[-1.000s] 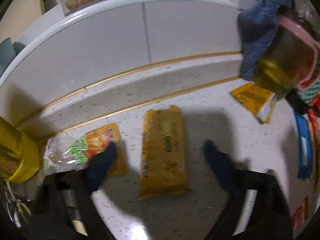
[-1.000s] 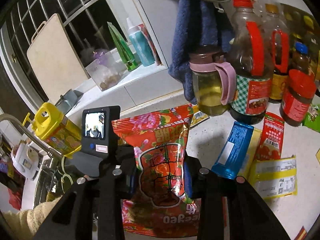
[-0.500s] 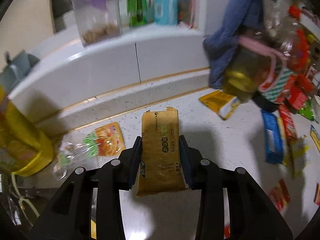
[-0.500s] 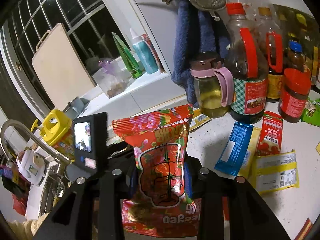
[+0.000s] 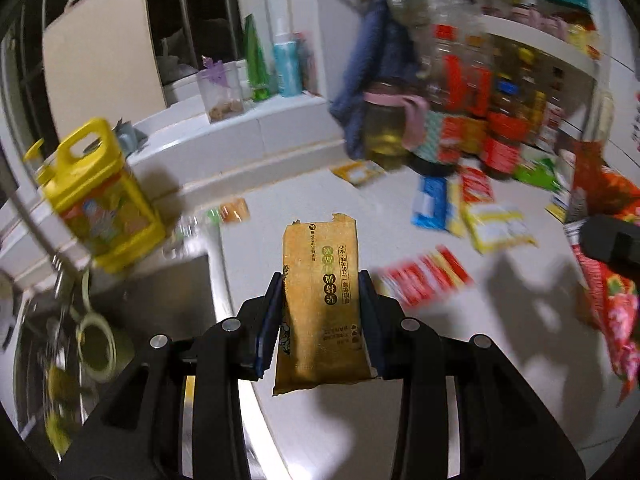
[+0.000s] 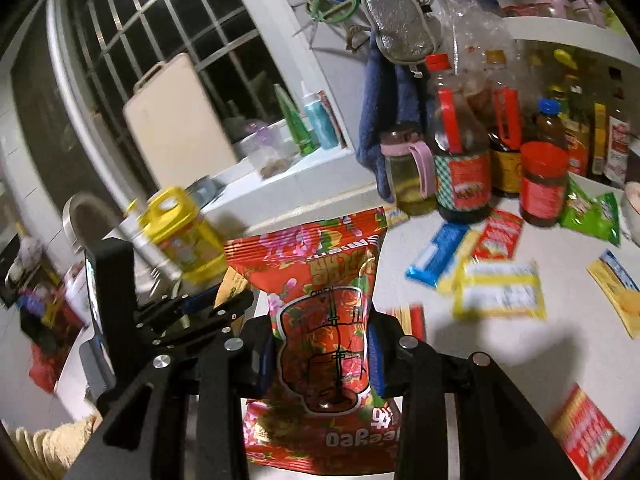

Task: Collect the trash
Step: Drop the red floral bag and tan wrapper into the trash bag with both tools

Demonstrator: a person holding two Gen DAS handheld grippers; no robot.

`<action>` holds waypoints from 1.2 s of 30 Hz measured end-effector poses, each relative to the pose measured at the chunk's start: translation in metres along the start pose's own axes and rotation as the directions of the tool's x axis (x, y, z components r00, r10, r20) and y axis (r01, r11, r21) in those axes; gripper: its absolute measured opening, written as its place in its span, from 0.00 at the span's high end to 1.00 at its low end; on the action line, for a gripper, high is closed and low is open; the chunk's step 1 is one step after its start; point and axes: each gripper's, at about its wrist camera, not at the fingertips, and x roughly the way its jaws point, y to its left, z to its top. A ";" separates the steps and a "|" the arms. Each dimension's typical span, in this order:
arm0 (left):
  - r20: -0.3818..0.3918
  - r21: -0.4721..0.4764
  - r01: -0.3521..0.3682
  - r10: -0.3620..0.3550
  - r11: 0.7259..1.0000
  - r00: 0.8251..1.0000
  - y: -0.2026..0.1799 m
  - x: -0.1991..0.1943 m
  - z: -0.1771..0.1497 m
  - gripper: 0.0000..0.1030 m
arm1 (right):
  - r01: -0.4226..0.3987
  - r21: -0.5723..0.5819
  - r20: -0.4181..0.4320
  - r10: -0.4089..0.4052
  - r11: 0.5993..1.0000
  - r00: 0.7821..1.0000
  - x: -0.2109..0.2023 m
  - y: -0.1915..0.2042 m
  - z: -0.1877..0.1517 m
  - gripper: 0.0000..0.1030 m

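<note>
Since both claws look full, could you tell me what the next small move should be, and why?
Probably bring the left claw across to the red snack bag in the right claw and tuck its gold wrapper in. Both claws are shut on packets, so neither can pick more, and no bin shows. Wrappers such as the blue one still lie on the counter.

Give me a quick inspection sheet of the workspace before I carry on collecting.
Surface: white speckled counter, sink on its left.
Job's things: gold wrapper and red snack bag both held; blue wrapper, yellow packet, green packet lie loose.
Clutter: yellow jug, sauce bottles, red-lidded jar.
Grippers: left gripper, right gripper, each clamped.
Cables: nothing seen.
Surroundings: barred window, cutting board, hanging blue towel.
</note>
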 end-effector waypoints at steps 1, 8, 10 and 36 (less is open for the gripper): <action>0.000 -0.005 0.000 0.000 1.000 1.000 -0.013 -0.014 -0.012 0.65 | -0.001 -0.020 -0.009 0.001 1.000 1.000 -0.017 -0.004 -0.014 0.65; -0.036 -0.020 0.062 -0.062 0.998 0.997 -0.105 -0.090 -0.092 0.65 | 0.033 -0.094 -0.054 -0.038 0.995 0.998 -0.116 -0.035 -0.102 0.65; -0.057 0.001 0.080 -0.080 0.997 0.995 -0.135 -0.104 -0.120 0.65 | 0.057 -0.106 -0.084 -0.066 0.993 0.994 -0.141 -0.047 -0.133 0.65; -0.598 0.055 0.015 0.021 0.998 0.801 -0.243 0.088 -0.383 0.31 | 0.312 -0.012 -0.472 -0.280 0.950 0.836 -0.020 -0.206 -0.393 0.23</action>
